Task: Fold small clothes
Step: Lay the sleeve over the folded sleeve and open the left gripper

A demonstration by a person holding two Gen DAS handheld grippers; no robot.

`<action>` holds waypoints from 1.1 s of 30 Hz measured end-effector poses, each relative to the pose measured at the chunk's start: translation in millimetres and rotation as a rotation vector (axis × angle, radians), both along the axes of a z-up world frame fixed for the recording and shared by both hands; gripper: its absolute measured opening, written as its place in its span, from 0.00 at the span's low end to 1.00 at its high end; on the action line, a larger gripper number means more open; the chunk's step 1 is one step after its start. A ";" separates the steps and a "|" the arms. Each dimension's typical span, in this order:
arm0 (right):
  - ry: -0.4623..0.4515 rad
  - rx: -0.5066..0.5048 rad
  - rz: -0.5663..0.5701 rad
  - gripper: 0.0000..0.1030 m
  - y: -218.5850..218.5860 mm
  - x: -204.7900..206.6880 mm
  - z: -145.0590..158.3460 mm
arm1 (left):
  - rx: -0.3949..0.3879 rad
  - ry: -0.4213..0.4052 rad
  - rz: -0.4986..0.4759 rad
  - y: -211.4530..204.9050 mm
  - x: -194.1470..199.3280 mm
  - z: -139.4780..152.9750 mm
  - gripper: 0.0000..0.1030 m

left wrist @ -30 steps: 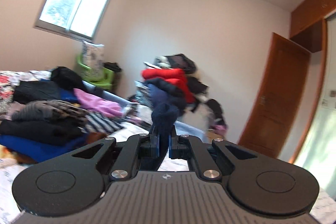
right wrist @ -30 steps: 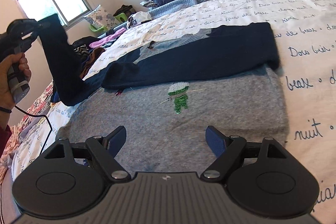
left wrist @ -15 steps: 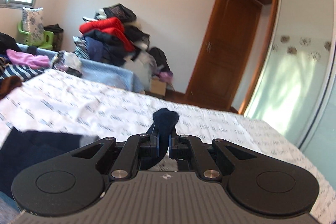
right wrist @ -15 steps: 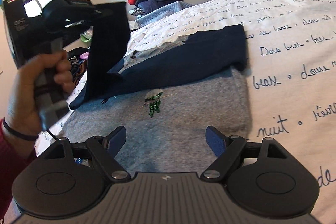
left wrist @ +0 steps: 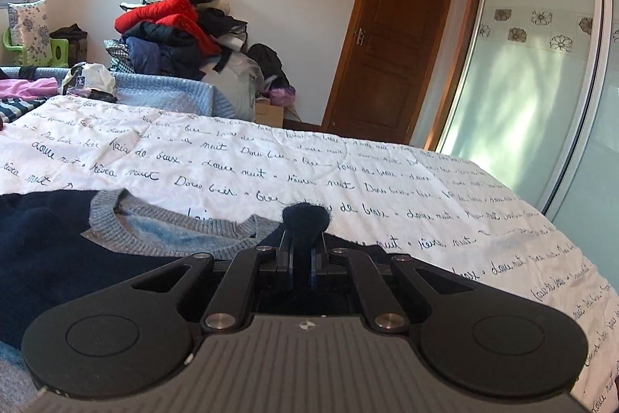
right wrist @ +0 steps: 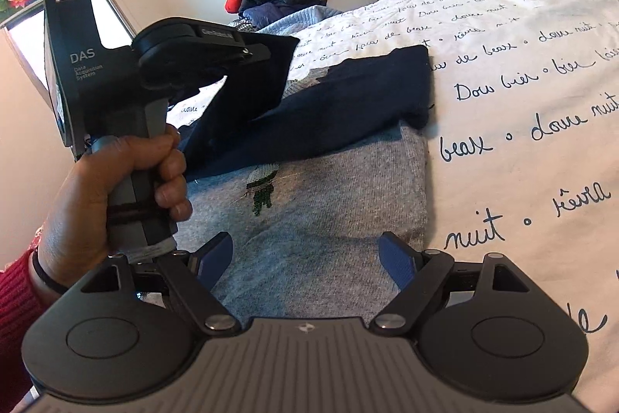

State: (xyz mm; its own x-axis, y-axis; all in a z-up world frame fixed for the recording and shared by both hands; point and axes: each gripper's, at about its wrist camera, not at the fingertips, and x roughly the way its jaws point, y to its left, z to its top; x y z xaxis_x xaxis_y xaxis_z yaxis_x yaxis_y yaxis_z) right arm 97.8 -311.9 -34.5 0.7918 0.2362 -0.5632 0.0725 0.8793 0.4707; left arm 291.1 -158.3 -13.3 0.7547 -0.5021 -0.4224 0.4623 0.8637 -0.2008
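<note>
A small grey sweater (right wrist: 329, 219) with navy sleeves and a green embroidered figure lies on the bed. One navy sleeve (right wrist: 348, 95) lies folded across its chest. My left gripper (left wrist: 301, 258) is shut on the cuff of the other navy sleeve (left wrist: 305, 217) and holds it low over the grey neckline (left wrist: 166, 231). In the right wrist view the left gripper (right wrist: 267, 55) holds that sleeve (right wrist: 247, 91) above the sweater. My right gripper (right wrist: 305, 258) is open and empty, just above the sweater's grey lower part.
The bed has a white cover with dark handwriting print (left wrist: 348, 180) (right wrist: 541, 103). A heap of clothes (left wrist: 174, 26) stands past the bed's far end. A brown door (left wrist: 387, 37) and a glass sliding panel (left wrist: 541, 84) are to the right.
My left gripper has carried the navy sleeve from the left side across and down over the sweater's chest. My right gripper has stayed open over the sweater's lower part.
</note>
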 end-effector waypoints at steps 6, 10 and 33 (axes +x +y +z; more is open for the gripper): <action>-0.002 -0.026 0.002 0.81 3.1 -1.0 -0.3 | 0.034 0.036 -0.004 -4.4 -0.4 -10.6 0.07; -0.001 -0.024 -0.003 0.81 2.8 -3.0 -0.6 | 0.043 0.047 -0.012 -7.0 -3.2 -14.1 0.07; 0.004 -0.047 -0.027 0.81 -0.8 -22.2 3.8 | 0.170 0.028 -0.070 -11.8 -39.4 -21.7 0.69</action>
